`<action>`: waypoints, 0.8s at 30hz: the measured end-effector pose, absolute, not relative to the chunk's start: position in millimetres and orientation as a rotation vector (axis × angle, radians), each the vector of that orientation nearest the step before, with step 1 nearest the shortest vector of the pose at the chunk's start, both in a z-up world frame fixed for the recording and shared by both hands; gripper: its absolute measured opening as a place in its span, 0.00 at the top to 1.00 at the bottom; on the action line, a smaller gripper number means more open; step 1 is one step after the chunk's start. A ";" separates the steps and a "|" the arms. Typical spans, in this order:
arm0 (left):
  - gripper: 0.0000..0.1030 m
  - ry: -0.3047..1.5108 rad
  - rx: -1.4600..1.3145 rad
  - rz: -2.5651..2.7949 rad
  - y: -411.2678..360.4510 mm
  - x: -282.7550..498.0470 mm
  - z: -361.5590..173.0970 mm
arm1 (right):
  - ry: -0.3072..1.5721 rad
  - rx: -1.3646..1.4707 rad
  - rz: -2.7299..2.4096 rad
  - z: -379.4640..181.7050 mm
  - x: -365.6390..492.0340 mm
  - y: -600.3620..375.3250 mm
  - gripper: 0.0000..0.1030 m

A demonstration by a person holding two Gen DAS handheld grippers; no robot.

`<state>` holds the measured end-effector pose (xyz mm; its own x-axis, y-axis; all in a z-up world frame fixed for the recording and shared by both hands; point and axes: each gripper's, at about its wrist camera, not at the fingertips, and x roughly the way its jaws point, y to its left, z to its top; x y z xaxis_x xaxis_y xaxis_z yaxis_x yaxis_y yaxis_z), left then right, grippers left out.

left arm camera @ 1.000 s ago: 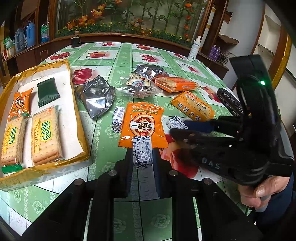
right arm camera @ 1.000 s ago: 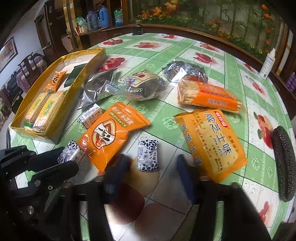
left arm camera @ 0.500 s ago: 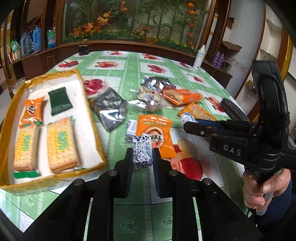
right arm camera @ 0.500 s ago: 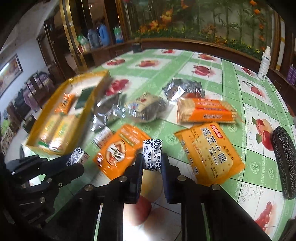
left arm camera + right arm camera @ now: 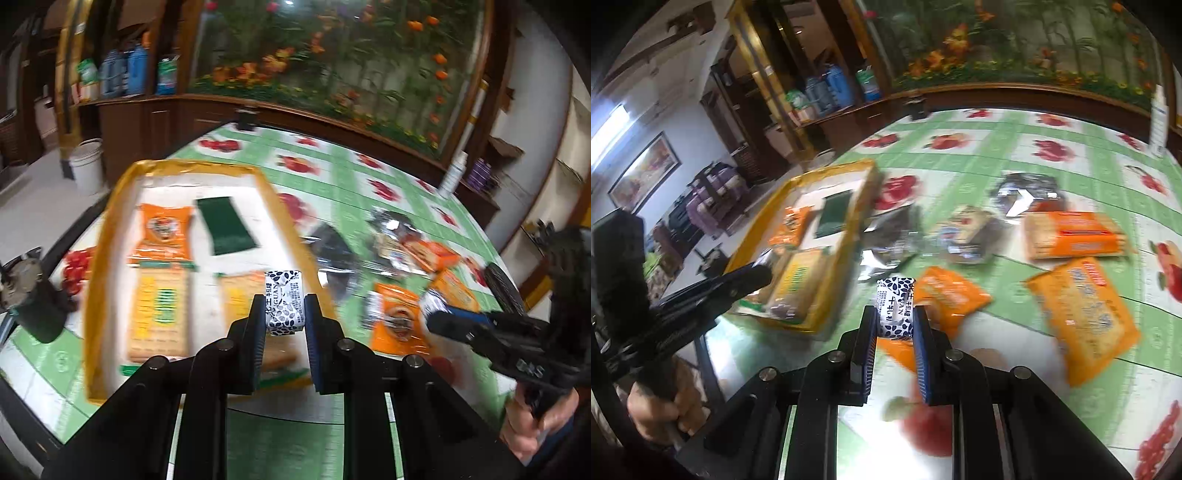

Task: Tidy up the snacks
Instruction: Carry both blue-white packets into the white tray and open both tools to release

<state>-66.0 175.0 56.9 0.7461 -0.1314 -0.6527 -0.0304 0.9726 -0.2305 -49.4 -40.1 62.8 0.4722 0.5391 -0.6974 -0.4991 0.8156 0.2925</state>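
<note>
My left gripper [image 5: 285, 314] is shut on a small white candy pack with a blue leaf print [image 5: 284, 302], lifted above the near right part of the yellow tray [image 5: 96, 258]. The tray holds two cracker packs [image 5: 157, 314], an orange pouch [image 5: 162, 230] and a dark green pack [image 5: 227, 227]. My right gripper [image 5: 895, 317] is shut on a second leaf-print candy pack [image 5: 896, 304], raised over the table beside an orange pouch [image 5: 949, 295]. A person's hand holds each gripper. The left gripper [image 5: 753, 275] shows beside the tray [image 5: 849, 243] in the right wrist view.
Loose snacks lie on the green fruit-print tablecloth [image 5: 997, 162]: silver foil bags [image 5: 890, 236], a clear-wrapped pack [image 5: 967, 232], an orange cracker box [image 5: 1071, 234] and an orange-yellow bag [image 5: 1086, 317]. A black case [image 5: 502, 288] lies far right. A white bottle [image 5: 452, 173] stands at the back edge.
The right gripper closed on the second candy pack and lifted it off the table. The left gripper carried its candy pack leftward and upward until it hung over the tray.
</note>
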 end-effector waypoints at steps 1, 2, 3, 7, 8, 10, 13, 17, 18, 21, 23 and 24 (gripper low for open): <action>0.83 0.728 -0.239 -0.041 181.3 -65.8 54.0 | 0.871 0.048 0.655 63.7 -51.5 -30.9 0.82; 0.83 0.729 -0.242 -0.028 186.5 -64.7 51.3 | 0.870 0.042 0.675 64.5 -53.5 -21.5 0.82; 0.83 0.728 -0.245 -0.021 189.4 -64.6 50.0 | 0.866 0.036 0.693 65.5 -55.9 -12.2 0.82; 0.83 0.726 -0.261 -0.002 200.4 -62.7 41.4 | 0.863 0.025 0.739 65.3 -57.6 19.7 0.82; 0.83 0.726 -0.267 0.000 203.0 -61.2 38.9 | 0.863 0.028 0.747 65.0 -56.6 26.2 0.82; 0.83 0.726 -0.274 0.005 207.4 -60.7 36.8 | 0.860 0.022 0.757 64.9 -55.0 41.7 0.82; 0.83 0.729 -0.289 0.023 216.1 -58.8 31.7 | 0.869 0.007 0.754 59.2 -46.7 60.0 0.82; 0.83 0.750 -0.327 0.033 226.2 -55.1 23.0 | 0.901 0.007 0.743 46.7 -32.3 74.9 0.82; 0.83 0.731 -0.330 0.027 226.8 -57.3 24.7 | 0.908 0.004 0.746 43.9 -29.9 78.3 0.82; 0.83 0.732 -0.316 0.025 223.2 -57.2 24.5 | 0.914 -0.013 0.754 37.2 -27.7 83.8 0.82; 0.83 0.738 -0.302 0.021 220.1 -56.5 24.3 | 0.911 -0.026 0.750 34.9 -27.1 83.5 0.81; 0.83 0.740 -0.300 0.023 220.4 -56.9 24.5 | 0.911 -0.026 0.749 33.1 -26.5 83.1 0.80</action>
<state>-56.9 220.4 24.5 0.7399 -0.0847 -0.6674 -0.1257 0.9572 -0.2609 -26.5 83.1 33.1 0.3811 0.5765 -0.7228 -0.5975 0.7501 0.2832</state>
